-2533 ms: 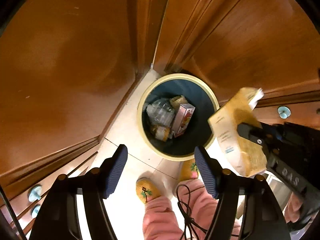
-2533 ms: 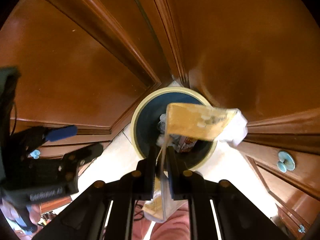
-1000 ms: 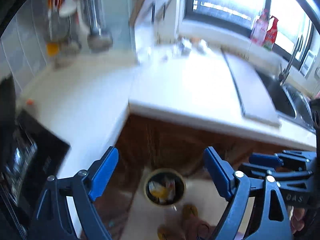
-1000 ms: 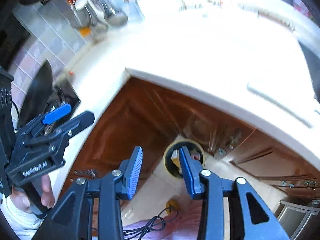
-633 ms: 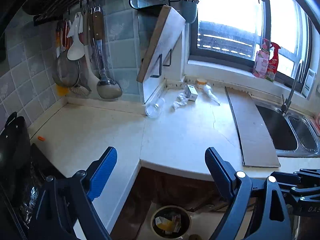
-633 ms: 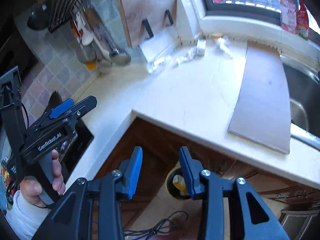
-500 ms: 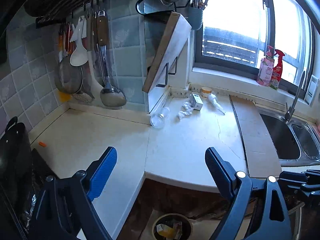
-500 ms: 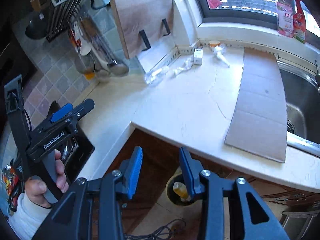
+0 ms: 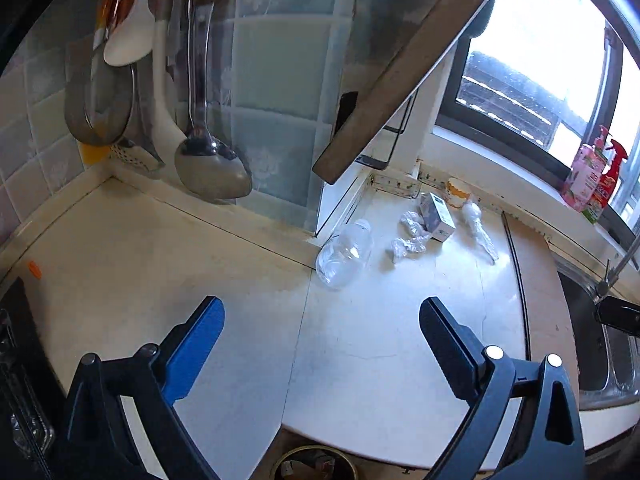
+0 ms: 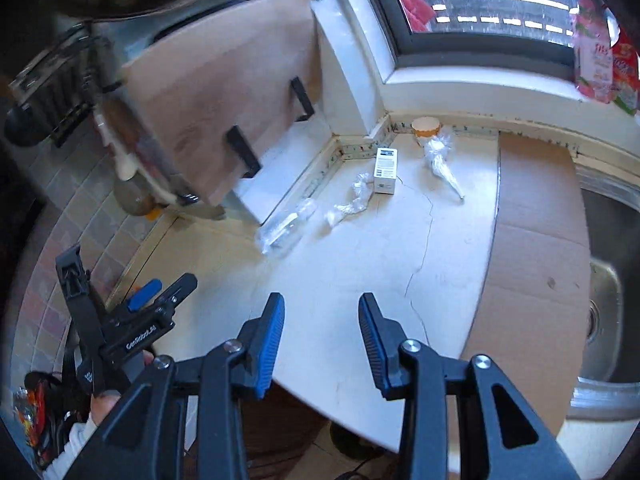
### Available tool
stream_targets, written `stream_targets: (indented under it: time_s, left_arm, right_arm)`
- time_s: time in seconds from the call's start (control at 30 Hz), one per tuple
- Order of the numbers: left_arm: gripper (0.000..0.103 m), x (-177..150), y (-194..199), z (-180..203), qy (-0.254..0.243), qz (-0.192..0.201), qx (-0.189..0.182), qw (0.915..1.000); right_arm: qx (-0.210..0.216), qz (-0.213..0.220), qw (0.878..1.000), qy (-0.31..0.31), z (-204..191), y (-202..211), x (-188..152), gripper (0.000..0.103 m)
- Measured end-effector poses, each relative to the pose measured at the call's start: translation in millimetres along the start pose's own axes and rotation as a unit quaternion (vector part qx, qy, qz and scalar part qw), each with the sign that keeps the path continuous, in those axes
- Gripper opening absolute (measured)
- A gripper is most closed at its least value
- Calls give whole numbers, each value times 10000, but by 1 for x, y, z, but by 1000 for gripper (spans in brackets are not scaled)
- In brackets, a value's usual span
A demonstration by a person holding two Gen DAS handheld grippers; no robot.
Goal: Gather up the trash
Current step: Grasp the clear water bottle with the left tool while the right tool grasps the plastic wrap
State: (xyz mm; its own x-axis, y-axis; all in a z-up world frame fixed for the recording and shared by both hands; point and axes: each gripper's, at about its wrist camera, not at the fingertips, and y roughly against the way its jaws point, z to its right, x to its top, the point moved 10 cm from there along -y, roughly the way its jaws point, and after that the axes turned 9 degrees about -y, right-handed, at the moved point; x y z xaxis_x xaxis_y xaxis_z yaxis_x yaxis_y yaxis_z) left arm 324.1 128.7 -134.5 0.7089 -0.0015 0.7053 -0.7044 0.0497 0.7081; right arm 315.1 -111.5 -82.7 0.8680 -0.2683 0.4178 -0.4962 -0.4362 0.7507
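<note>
Trash lies on the white counter (image 9: 380, 320) near the back corner: a clear plastic bottle (image 9: 345, 253) on its side, crumpled clear wrap (image 9: 410, 236), a small white box (image 9: 438, 216), a paper cup (image 9: 457, 192) and a twisted clear bag (image 9: 478, 228). They also show in the right wrist view: bottle (image 10: 285, 229), wrap (image 10: 349, 204), box (image 10: 386, 170), cup (image 10: 426, 131), bag (image 10: 442, 164). My left gripper (image 9: 320, 340) is open and empty, short of the bottle. My right gripper (image 10: 321, 332) is open and empty over the counter's front part. The bin's rim (image 9: 314, 462) shows below the counter edge.
A flat cardboard sheet (image 10: 532, 264) lies beside the sink (image 10: 612, 280) on the right. A cutting board (image 10: 224, 92) leans on a rack above the corner. Ladles and utensils (image 9: 200, 120) hang on the tiled wall. Spray bottles (image 9: 592, 176) stand on the window sill.
Both grippers have risen from the bin on the floor up to the counter and moved closer to the trash. The right gripper let go of the yellow carton, which now lies in the bin.
</note>
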Motion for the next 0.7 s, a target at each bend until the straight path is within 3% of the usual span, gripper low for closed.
stream_targets:
  time_s: [0.3, 0.7]
  left_arm:
    - [97, 17, -107, -8, 465, -321, -72, 9984]
    - [97, 5, -152, -6, 1249, -153, -211, 9918]
  right_arm:
    - [163, -628, 9977, -168, 21, -108, 62, 39]
    - [350, -901, 9927, -725, 39, -182, 81, 39]
